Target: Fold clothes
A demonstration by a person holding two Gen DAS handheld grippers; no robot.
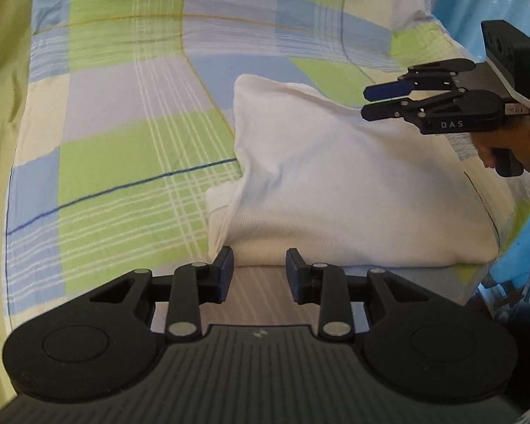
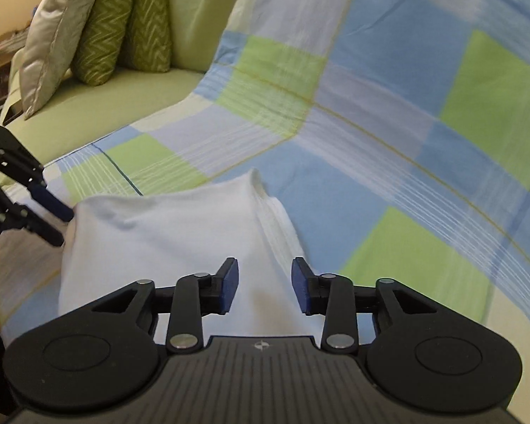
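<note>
A folded white garment (image 1: 335, 190) lay on a checked blue, green and white sheet (image 1: 123, 141) spread over a light green sofa (image 2: 99, 106). The left gripper (image 1: 259, 275) hovered at the garment's near edge with its jaws apart and nothing between them. The right gripper (image 2: 264, 288) hung over the garment, likewise spread and empty. Three cushions (image 2: 95, 28) stood leaning at the far end of the sofa, well apart from the garment.

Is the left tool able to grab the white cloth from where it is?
Probably yes. The left tool is open, and the near edge of the folded white cloth lies just ahead of its fingertips on the checked sheet, with nothing in between.
</note>
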